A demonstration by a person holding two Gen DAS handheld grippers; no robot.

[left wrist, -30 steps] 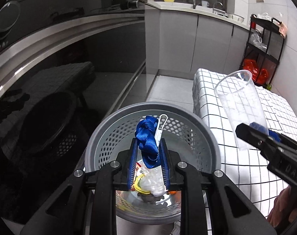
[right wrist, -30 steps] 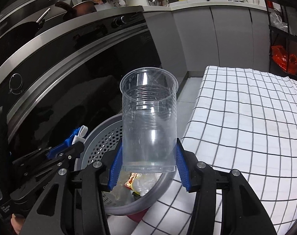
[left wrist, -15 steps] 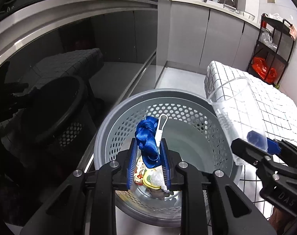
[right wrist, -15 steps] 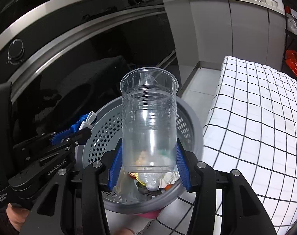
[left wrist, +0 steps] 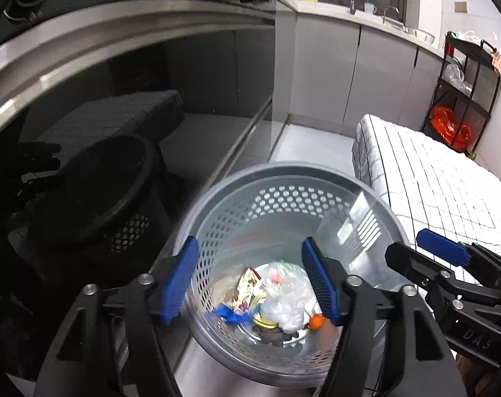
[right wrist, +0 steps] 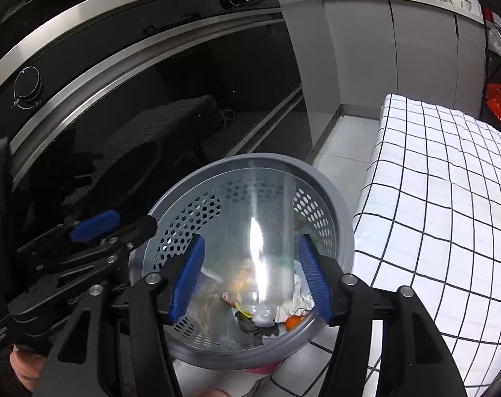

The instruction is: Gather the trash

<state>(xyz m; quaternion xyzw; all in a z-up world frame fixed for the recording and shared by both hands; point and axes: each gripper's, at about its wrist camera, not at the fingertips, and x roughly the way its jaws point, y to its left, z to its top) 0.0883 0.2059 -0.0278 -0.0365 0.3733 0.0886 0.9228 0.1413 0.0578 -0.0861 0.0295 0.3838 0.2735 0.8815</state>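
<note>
A grey perforated trash basket (left wrist: 283, 173) (right wrist: 339, 205) stands below both grippers. My left gripper (left wrist: 250, 284) is open and empty above it. The blue strap (left wrist: 230, 314) lies at the basket's bottom among crumpled plastic (left wrist: 290, 294), a wrapper and an orange bit. My right gripper (right wrist: 250, 278) is open. The clear plastic cup (right wrist: 270, 248), blurred, is between its pads inside the basket, its base down among the trash. The right gripper's blue pad also shows at the right of the left wrist view (left wrist: 442, 248).
A table with a black-and-white checked cloth (right wrist: 448, 198) is right of the basket. A dark glass oven front (right wrist: 151, 115) with a knob is to the left. Grey cabinets and a black shelf rack (left wrist: 465, 92) stand behind.
Both grippers have opened. The blue strap has fallen from the left gripper into the basket. The cup has left the right gripper's grip and drops into the basket.
</note>
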